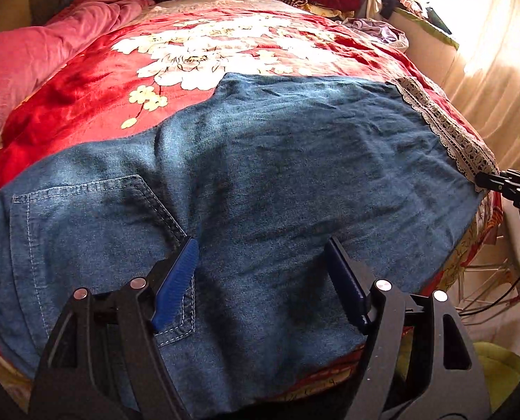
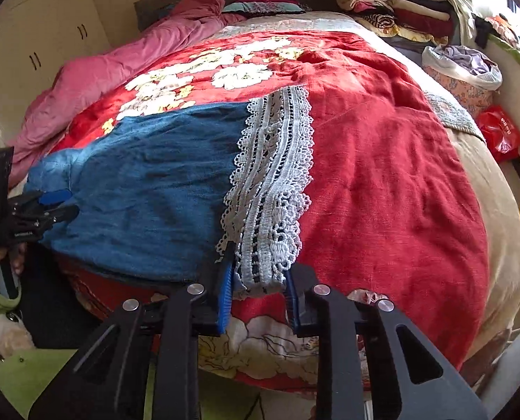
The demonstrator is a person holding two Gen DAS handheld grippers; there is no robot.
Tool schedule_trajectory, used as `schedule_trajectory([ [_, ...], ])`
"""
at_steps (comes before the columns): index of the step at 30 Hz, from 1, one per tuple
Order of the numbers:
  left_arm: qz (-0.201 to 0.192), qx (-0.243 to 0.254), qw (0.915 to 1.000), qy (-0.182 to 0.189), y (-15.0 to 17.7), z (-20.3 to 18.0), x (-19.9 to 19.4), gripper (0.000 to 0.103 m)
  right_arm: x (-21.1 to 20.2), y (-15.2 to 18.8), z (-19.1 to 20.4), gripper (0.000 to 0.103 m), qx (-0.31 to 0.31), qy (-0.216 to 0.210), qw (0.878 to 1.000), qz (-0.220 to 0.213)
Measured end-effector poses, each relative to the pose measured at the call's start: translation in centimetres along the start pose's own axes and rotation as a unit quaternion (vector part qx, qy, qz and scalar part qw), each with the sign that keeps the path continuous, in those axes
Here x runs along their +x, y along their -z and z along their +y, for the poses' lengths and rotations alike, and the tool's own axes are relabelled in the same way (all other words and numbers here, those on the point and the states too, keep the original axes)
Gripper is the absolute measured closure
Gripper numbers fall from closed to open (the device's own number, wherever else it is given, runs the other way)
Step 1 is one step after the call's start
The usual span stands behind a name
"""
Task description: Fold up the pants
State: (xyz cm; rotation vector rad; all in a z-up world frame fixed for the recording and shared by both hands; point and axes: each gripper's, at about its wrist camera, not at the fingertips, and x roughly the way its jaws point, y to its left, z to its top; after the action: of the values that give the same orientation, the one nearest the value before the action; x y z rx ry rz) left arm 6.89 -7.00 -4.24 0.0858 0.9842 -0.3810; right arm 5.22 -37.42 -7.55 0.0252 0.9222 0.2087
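Observation:
Blue denim pants lie flat across a red flowered blanket on a bed, their white lace hem toward the right. My left gripper hovers open over the seat of the pants, its left pad beside the back pocket, with nothing pinched. It also shows at the left edge of the right wrist view as the left gripper. My right gripper is at the bed's near edge, its blue pads closed on the near end of the lace hem. The right gripper shows at the hem's corner.
A pink quilt is bunched along the far left side. Stacks of folded clothes sit at the head of the bed, with a bag of laundry and a red bag on the right. A green sleeve is at lower left.

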Motion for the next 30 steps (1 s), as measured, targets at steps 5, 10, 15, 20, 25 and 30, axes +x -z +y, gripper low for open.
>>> schedule_trajectory([
  [5, 0.002, -0.003, 1.0000, 0.006, 0.1, 0.2, 0.2, 0.036, 1.7, 0.6, -0.7, 0.077, 0.012, 0.006, 1.000, 0.015],
  [10, 0.001, -0.002, 1.0000, 0.007, 0.1, 0.1, 0.2, 0.034, 0.8, 0.2, -1.6, 0.065, 0.024, 0.009, 1.000, 0.008],
  [15, -0.007, -0.001, 0.9999, 0.009, 0.2, -0.1, -0.4, 0.031, -1.2, -0.4, -2.8, 0.057, 0.046, 0.004, 0.999, -0.028],
  [20, -0.022, -0.017, 0.9994, 0.021, 0.3, 0.0, -1.7, 0.029, -3.5, -1.6, -2.2, 0.057, 0.034, 0.009, 0.996, -0.079],
  [25, -0.031, -0.010, 0.9992, 0.023, 0.0, -0.8, -2.4, 0.027, -3.3, -2.8, 1.2, 0.057, -0.013, -0.020, 0.995, -0.093],
  [30, -0.027, 0.010, 0.9993, 0.026, 0.1, -2.0, -2.1, 0.024, -0.7, -3.3, 5.0, 0.057, -0.049, -0.056, 0.995, -0.071],
])
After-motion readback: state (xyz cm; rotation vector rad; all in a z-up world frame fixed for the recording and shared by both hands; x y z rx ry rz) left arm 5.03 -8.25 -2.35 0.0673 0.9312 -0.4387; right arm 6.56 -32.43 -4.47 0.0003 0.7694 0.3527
